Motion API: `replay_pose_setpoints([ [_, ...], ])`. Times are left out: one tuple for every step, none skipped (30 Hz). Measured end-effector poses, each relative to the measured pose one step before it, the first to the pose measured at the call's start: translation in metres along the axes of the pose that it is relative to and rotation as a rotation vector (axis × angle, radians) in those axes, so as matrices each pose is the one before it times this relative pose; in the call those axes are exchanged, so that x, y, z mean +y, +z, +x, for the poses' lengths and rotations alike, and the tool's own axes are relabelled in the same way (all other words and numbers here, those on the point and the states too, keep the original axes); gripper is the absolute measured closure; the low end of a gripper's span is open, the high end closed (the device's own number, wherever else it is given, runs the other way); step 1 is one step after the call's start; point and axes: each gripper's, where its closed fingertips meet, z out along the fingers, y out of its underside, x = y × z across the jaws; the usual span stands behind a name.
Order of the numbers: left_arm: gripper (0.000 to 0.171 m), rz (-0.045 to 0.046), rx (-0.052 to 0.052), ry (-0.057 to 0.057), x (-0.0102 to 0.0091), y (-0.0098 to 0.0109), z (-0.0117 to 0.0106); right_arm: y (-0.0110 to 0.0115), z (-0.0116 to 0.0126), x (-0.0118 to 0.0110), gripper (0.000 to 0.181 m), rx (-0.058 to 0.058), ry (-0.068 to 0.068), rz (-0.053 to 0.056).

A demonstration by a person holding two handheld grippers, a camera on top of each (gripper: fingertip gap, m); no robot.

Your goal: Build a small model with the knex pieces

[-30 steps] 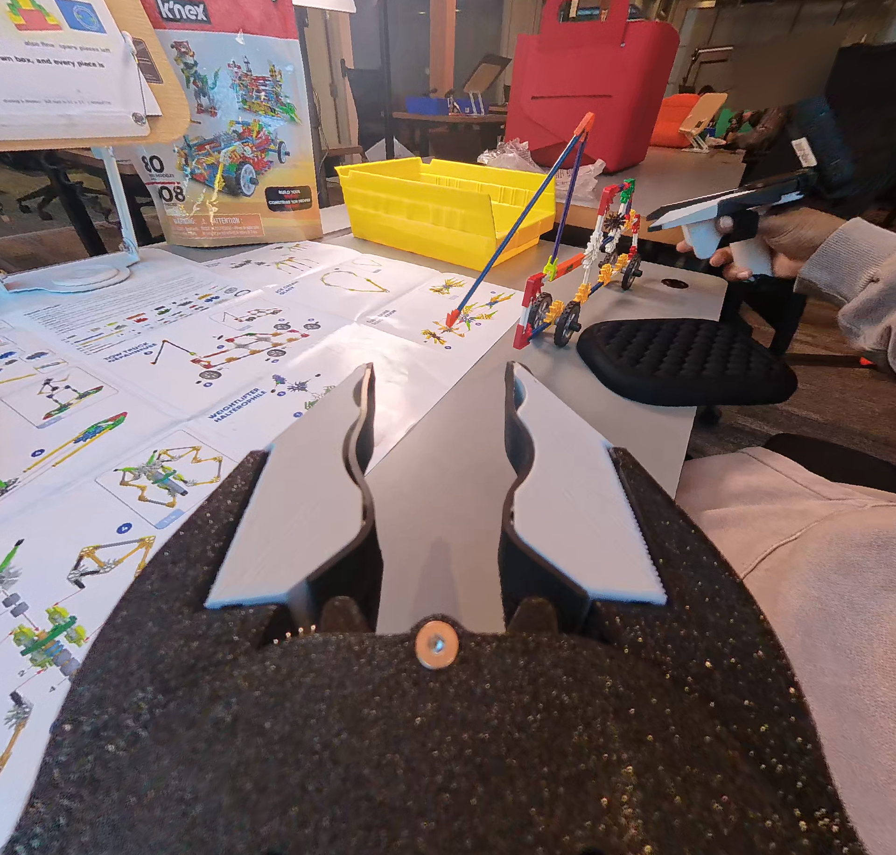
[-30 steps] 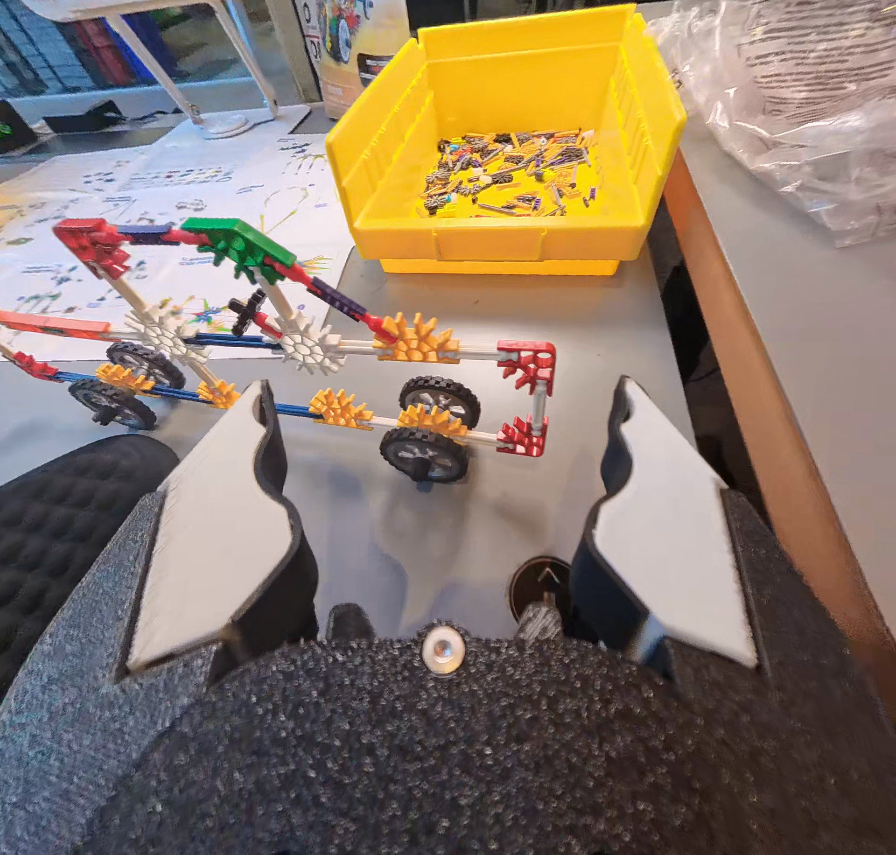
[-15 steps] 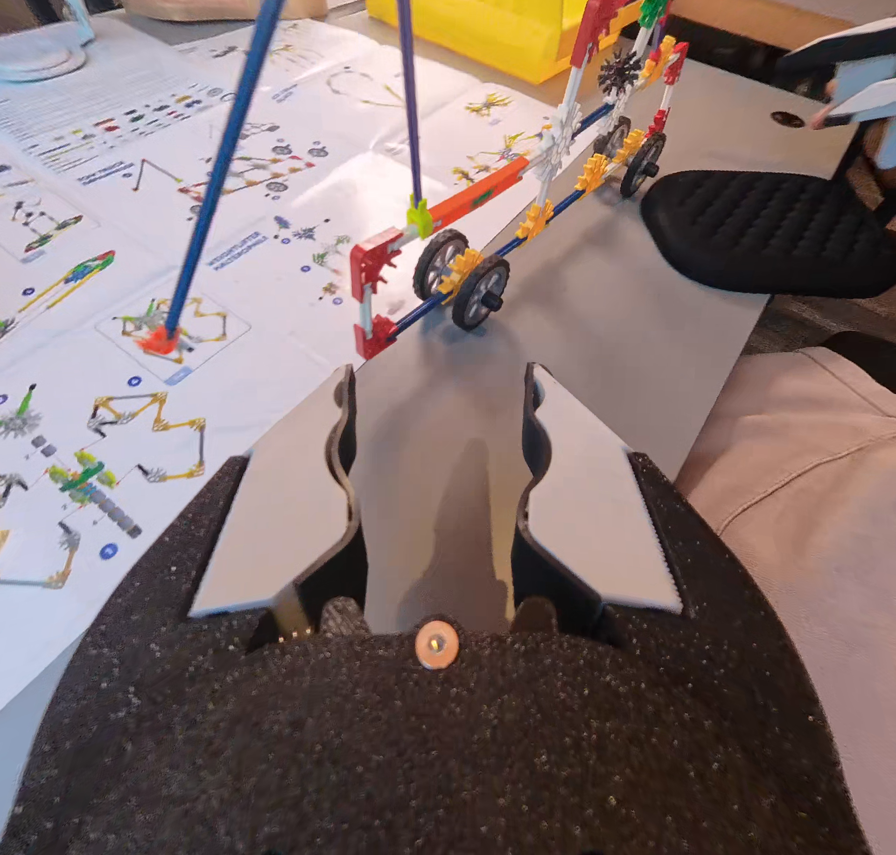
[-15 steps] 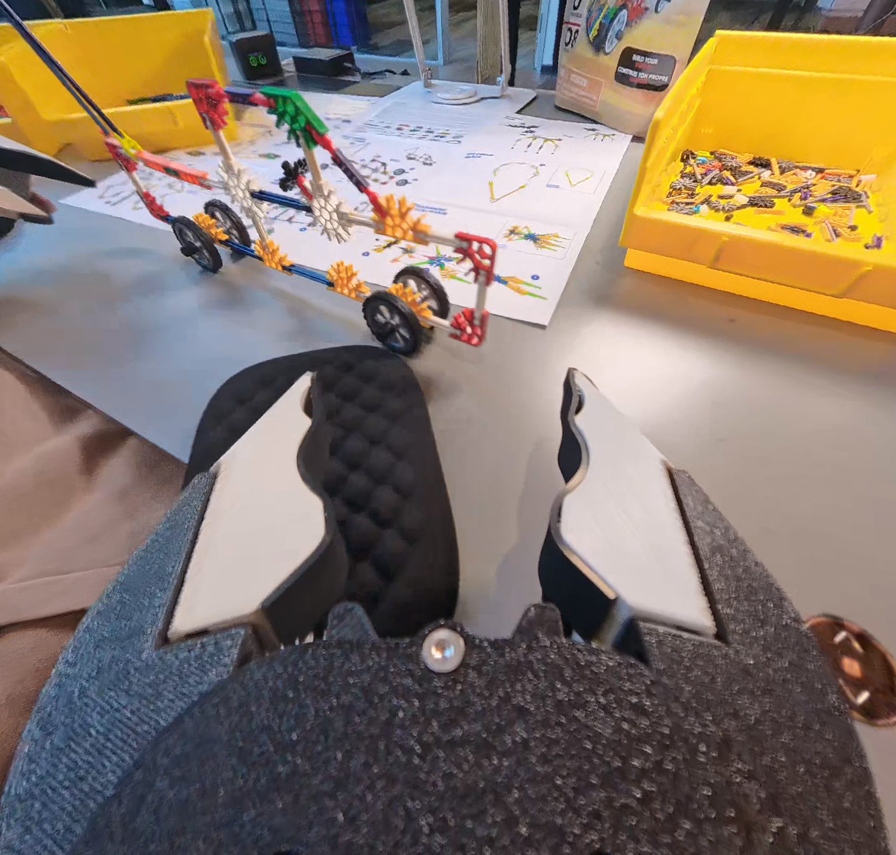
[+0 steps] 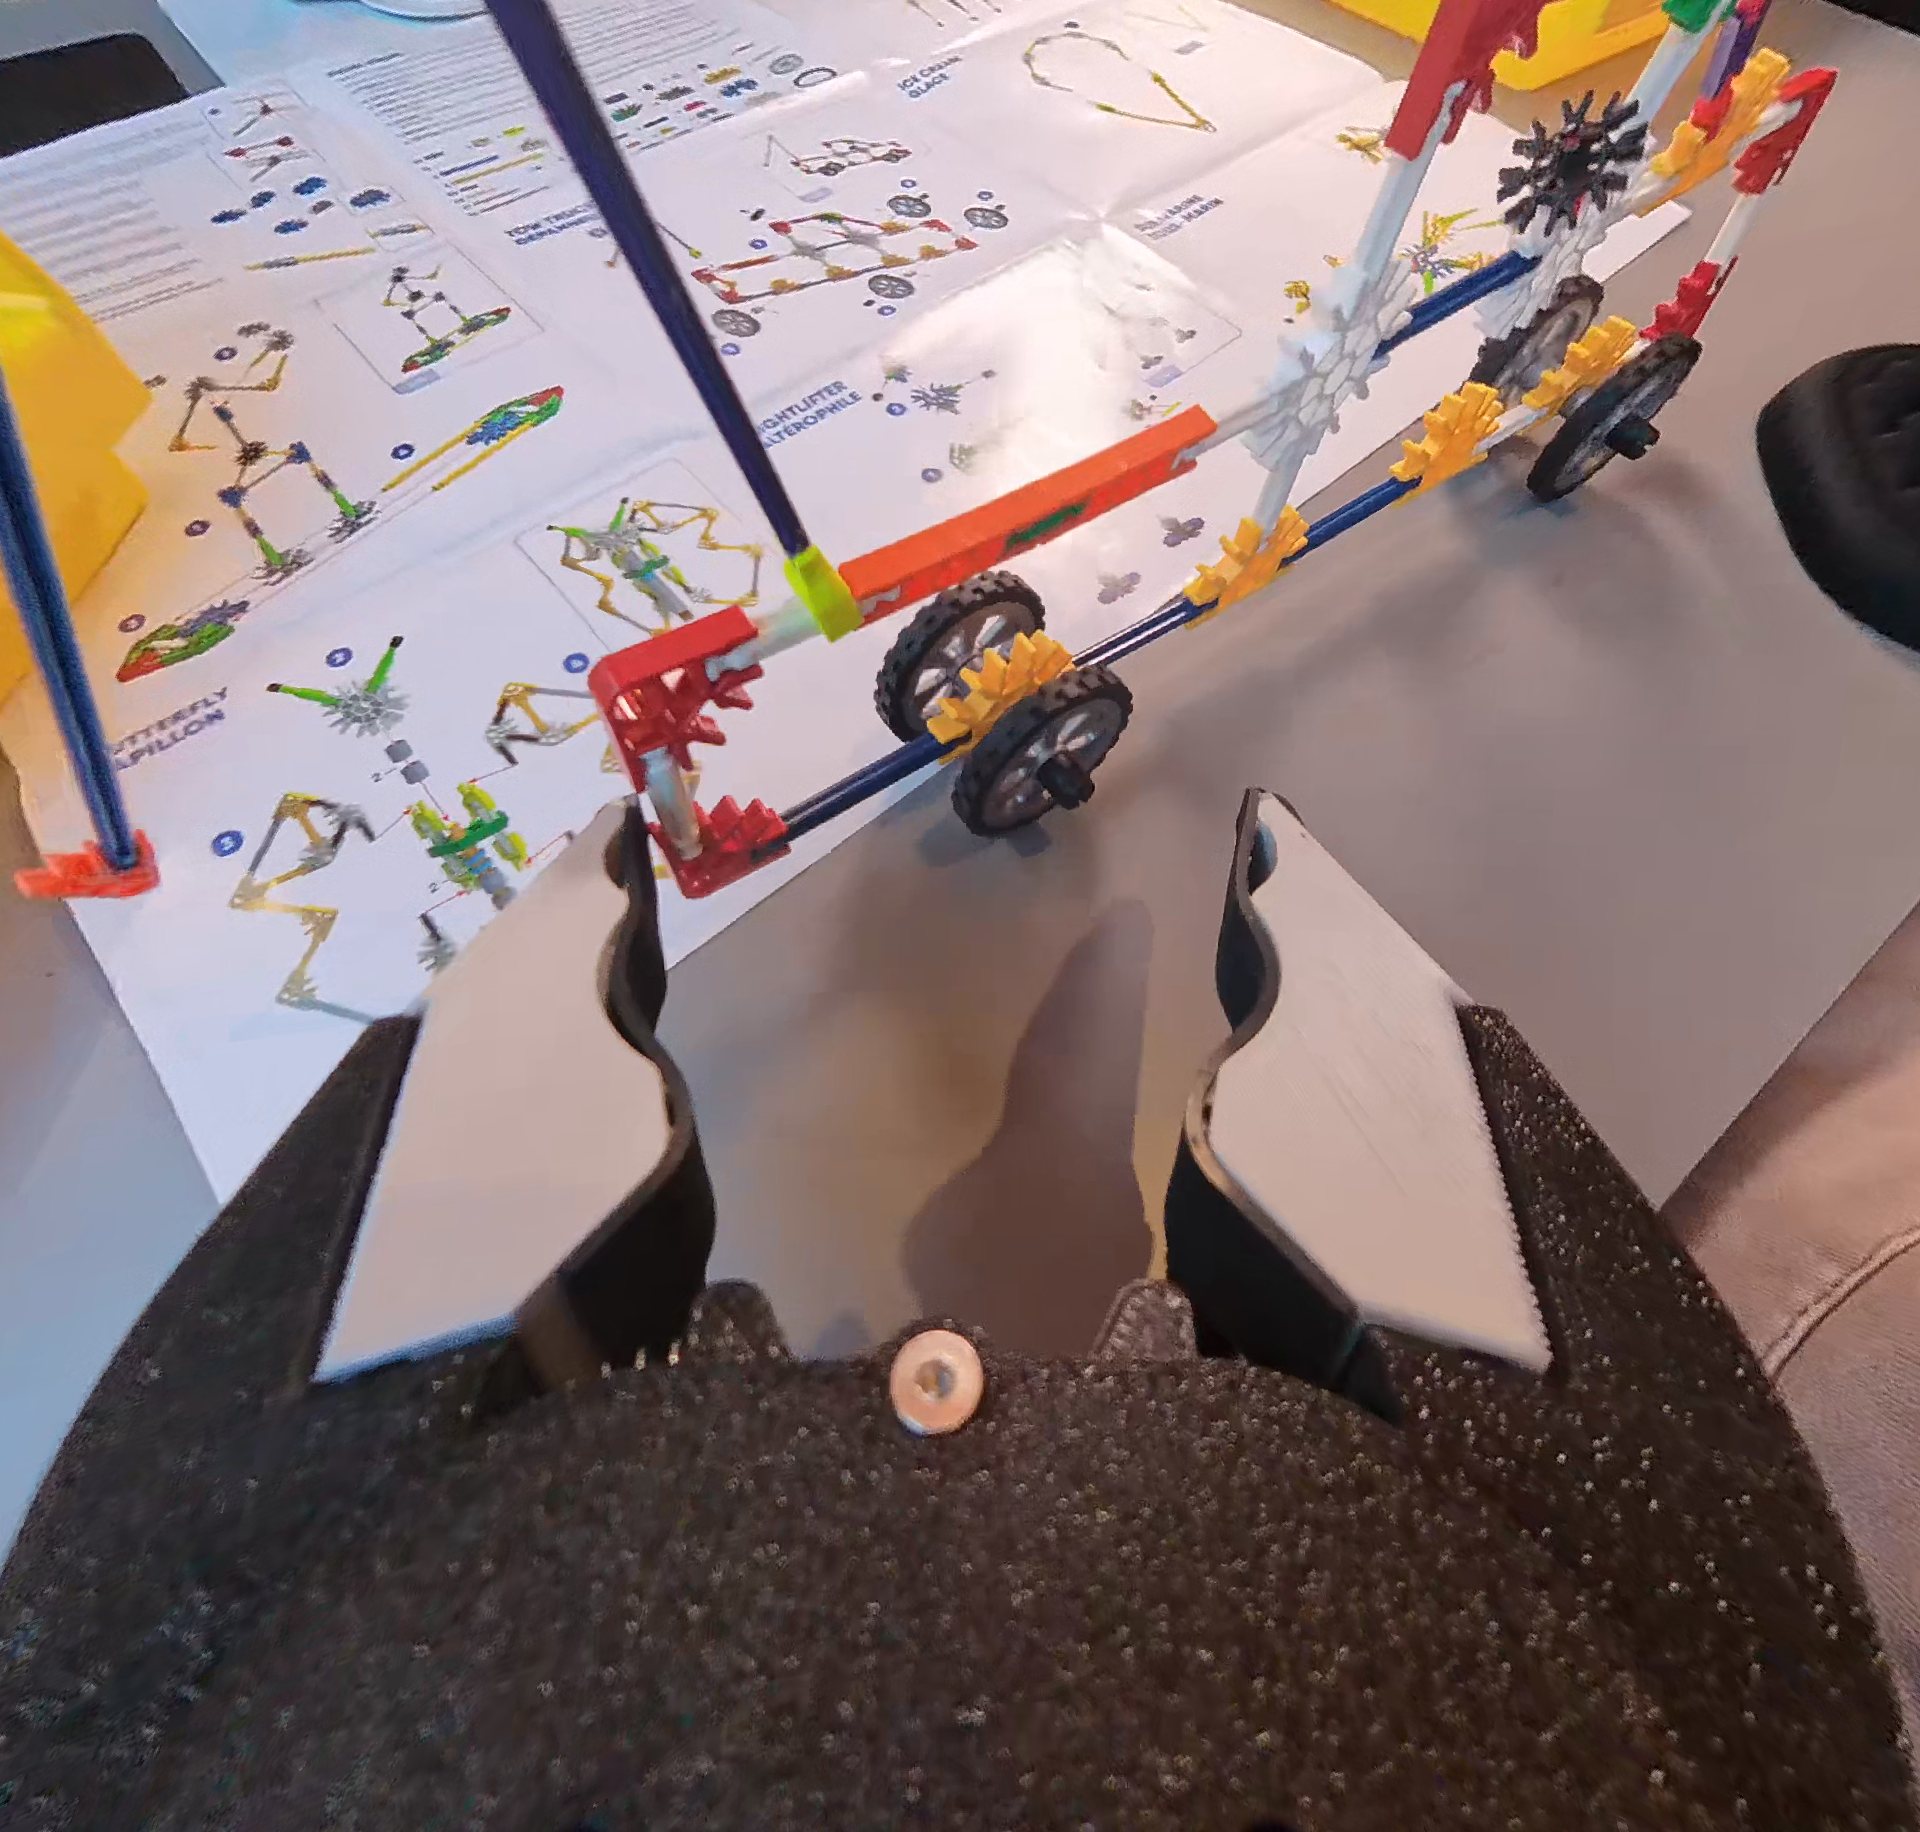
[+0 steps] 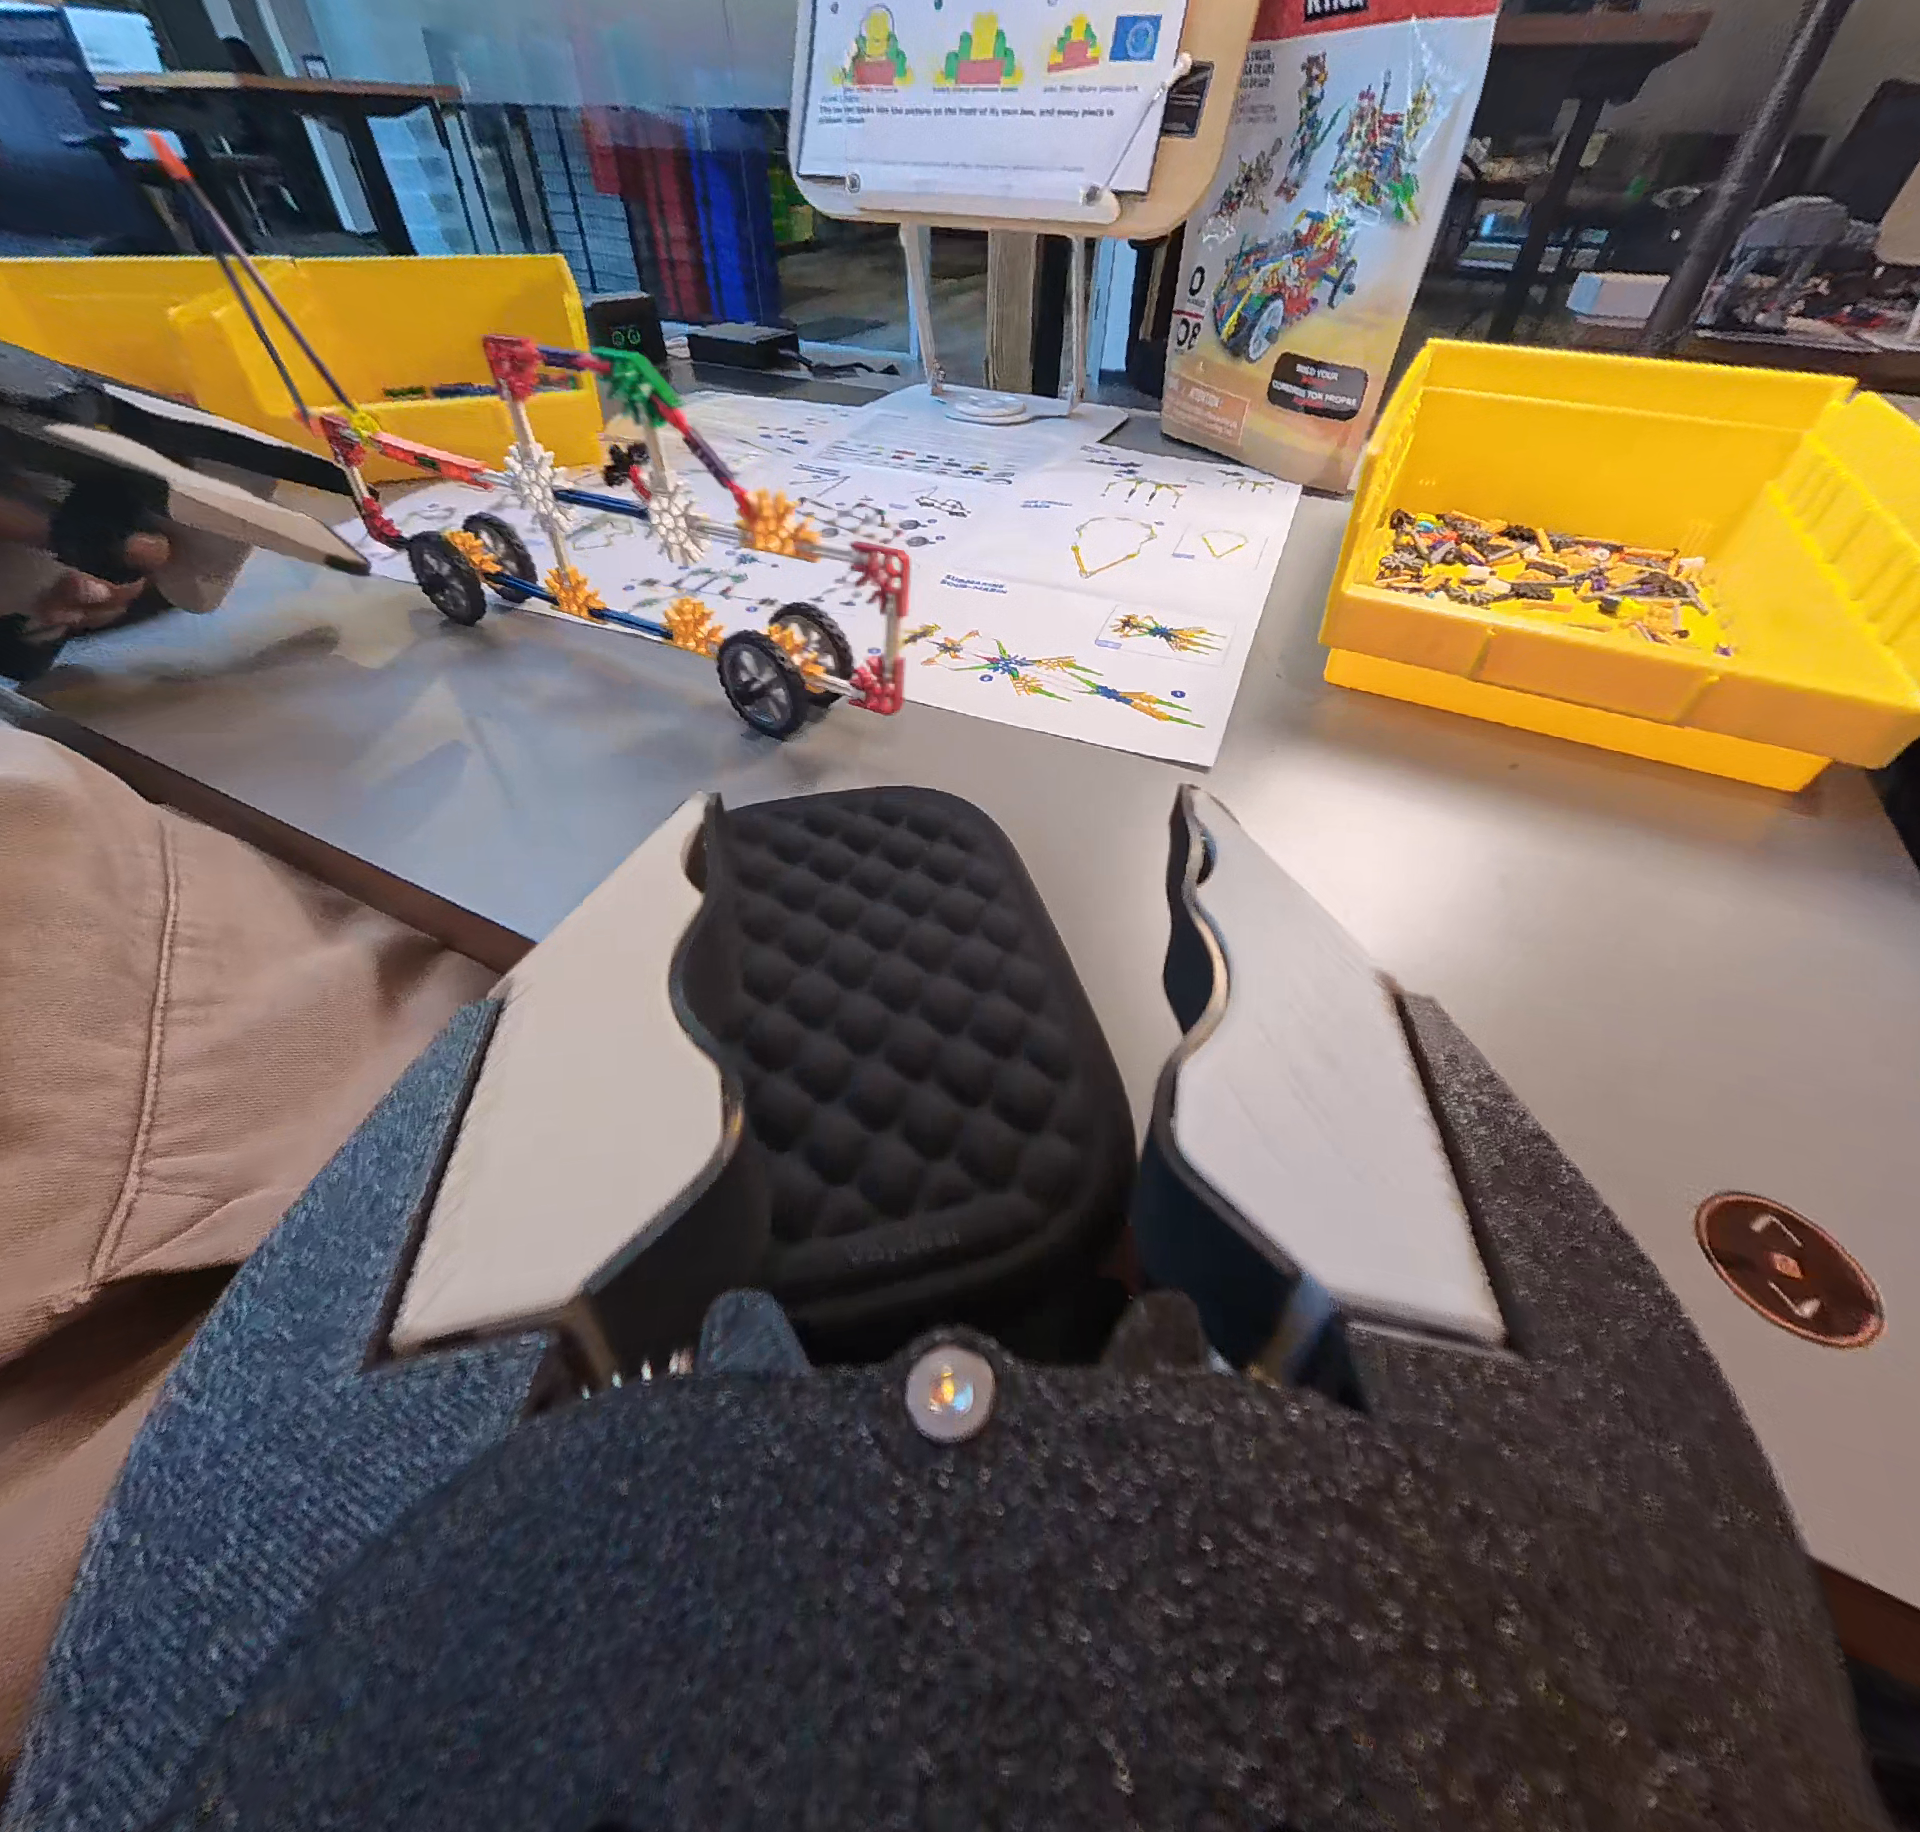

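Now | left claw point(image 5: 935, 826) gaping by toy car point(image 5: 1039, 660); printed box point(image 6: 1320, 224) behind

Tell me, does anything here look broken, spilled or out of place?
Nothing stands out. The toy car stands upright on its wheels, partly on the instruction sheet; loose pieces stay inside the yellow bin.

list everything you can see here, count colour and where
toy car: one, multicoloured rods and connectors, black wheels, on the grey table, part on the sheet
instruction sheet: one, white, printed, under the car's far side
parts bin: one, yellow, small pieces inside, right of the sheet
second bin: one, yellow, behind the car
kit box: one, red and white, upright at the back
clipboard stand: one, pale, back centre
black pad: one, table's near edge
left gripper: open, just short of the car's red end
right gripper: open, over the pad
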Motion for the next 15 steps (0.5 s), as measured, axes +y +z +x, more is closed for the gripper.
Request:
replay_pose_setpoints([
  [0.063,-0.00331,0.017,0.0225,-0.00147,0.00361,0.00807,0.00178,-0.00376,-0.00167,0.098,-0.0075,-0.011,0.0007],
  [0.065,-0.00399,0.0412,0.0424,-0.00191,0.0046,0.01286,0.00177,-0.00344,-0.00086,0.098,-0.0066,-0.0094,-0.001],
  [0.072,-0.00751,0.0557,0.0644,-0.00134,0.00491,0.01558,0.0014,-0.00286,-0.00041,0.098,-0.0049,-0.0088,-0.0011],
  [0.074,-0.00397,0.0278,0.0506,-0.00255,0.00505,0.01089,0.00099,-0.00223,0.0,0.098,-0.0037,-0.0066,-0.0021],
  [0.079,-0.00545,0.0176,0.0399,-0.00169,0.00418,0.00836,0.00027,-0.00182,0.00048,0.098,-0.0038,-0.004,-0.0048],
  [0.087,-0.01104,0.0309,0.0305,-0.00003,0.00311,0.00928,-0.00046,-0.00235,0.00078,0.098,-0.0077,-0.0039,-0.0062],
  [0.088,-0.00647,0.0196,0.012,-0.00012,0.00166,0.00648,-0.00115,-0.00398,0.00115,0.099,-0.0181,-0.0063,-0.0083],
  [0.089,0.00559,0.0118,0.0089,-0.00104,-0.00028,0.00429,-0.00146,-0.00597,0.00202,0.103,-0.0315,-0.0067,-0.0133],
  [0.092,0.02182,0.0095,0.0081,-0.00308,-0.00218,0.00339,-0.00143,-0.00713,0.00279,0.106,-0.0387,-0.0062,-0.018],
  [0.093,0.03591,0.0053,0.0018,-0.00518,-0.00352,0.00234,-0.00112,-0.00694,0.00306,0.108,-0.0363,-0.006,-0.0182],
  [0.094,0.04426,0.0084,-0.0026,-0.0065,-0.00423,0.00252,-0.00046,-0.00696,0.00337,0.11,-0.0359,-0.0014,-0.0186],
  [0.094,0.04812,0.0079,-0.0082,-0.0072,-0.00411,0.00193,0.00059,-0.00686,0.00354,0.112,-0.0351,0.0038,-0.0198],
  [0.094,0.04208,0.0053,-0.0117,-0.00635,-0.00336,0.00089,0.00179,-0.00613,0.00339,0.111,-0.0295,0.0017,-0.018],
  [0.093,0.03239,0.0047,-0.0128,-0.00508,-0.00212,0.0,0.0028,-0.00456,0.00302,0.111,-0.0207,-0.0032,-0.015],
  [0.091,0.02055,0.0042,-0.0121,-0.00299,-0.00095,-0.00036,0.00363,-0.0025,0.00246,0.111,-0.0113,-0.0036,-0.0118],
])
